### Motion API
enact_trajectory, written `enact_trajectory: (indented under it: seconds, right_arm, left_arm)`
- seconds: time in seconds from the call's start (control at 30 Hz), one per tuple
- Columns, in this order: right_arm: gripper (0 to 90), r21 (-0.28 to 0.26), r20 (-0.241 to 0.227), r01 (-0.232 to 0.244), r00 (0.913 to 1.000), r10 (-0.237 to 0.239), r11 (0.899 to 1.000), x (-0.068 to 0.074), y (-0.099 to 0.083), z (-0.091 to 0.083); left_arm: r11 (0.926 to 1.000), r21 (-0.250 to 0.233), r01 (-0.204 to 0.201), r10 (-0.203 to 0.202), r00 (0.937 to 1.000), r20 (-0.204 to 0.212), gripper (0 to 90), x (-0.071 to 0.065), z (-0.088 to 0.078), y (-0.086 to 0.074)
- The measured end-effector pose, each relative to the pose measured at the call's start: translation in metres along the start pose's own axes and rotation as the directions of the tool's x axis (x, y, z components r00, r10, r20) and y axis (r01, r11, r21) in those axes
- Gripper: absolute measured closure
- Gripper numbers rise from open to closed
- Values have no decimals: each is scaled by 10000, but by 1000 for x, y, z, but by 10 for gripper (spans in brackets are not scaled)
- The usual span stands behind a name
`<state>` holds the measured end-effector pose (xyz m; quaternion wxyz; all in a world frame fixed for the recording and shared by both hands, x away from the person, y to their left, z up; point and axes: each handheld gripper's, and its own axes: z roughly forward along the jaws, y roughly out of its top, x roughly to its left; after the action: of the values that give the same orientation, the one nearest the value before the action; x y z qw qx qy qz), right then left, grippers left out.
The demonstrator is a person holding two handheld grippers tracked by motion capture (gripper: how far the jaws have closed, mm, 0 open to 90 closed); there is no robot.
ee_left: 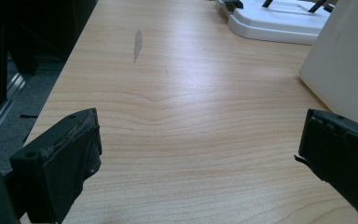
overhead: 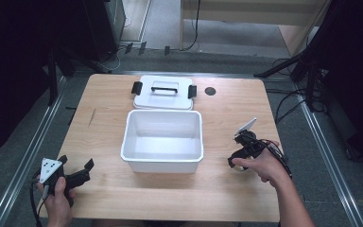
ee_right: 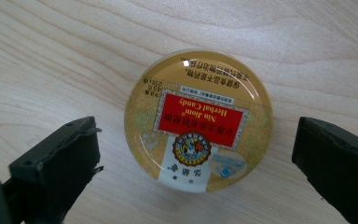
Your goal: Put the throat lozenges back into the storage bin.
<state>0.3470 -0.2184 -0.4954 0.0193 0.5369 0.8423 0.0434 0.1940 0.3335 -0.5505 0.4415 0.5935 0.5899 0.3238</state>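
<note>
The high view looks forward and down from above my side onto the whole bench (overhead: 99, 94). The camera on my left tool (ee_left: 198, 154) skims low along the bench toward the white box (ee_left: 345, 65) and its lid (ee_left: 279, 21), which the high view shares. The camera on my right tool (ee_right: 193, 154) points straight down, close over a round candy tin (ee_right: 198, 121).

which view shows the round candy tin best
The right gripper view: the round gold candy tin with a red label lies flat on the wooden table, lid facing the camera, between the open right tongs, untouched. In the high view the person's right hand covers nearly all of it.
</note>
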Motion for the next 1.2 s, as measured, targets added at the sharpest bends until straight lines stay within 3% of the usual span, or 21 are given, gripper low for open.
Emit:
enact_trajectory:
  seconds: [0.3, 0.37, 0.53, 0.87, 1.2]
  right_arm:
    - [137, 408, 572, -274, 9980, 251, 9988, 3, 6, 14]
    - [199, 529, 510, -181, 9986, 154, 9984, 3, 6, 18]
    - [204, 483, 475, 69, 9988, -92, 9988, 5, 6, 15]
    - [205, 286, 443, 464, 9979, -476, 9985, 13, 10, -3]
    - [206, -126, 454, 927, 9947, -921, 9956, 26, 23, -36]
  left_arm:
    - [10000, 0, -9, 9, 10000, -2, 0, 0, 0, 0]
    - [10000, 1, -9, 9, 10000, 1, 0, 0, 0, 0]
    - [10000, -18, -12, 12, 10000, 1, 0, 0, 0, 0]
    - [10000, -3, -25, 25, 10000, 14, 0, 0, 0, 0]
    - [10000, -22, -15, 16, 10000, 28, 0, 0, 0, 0]
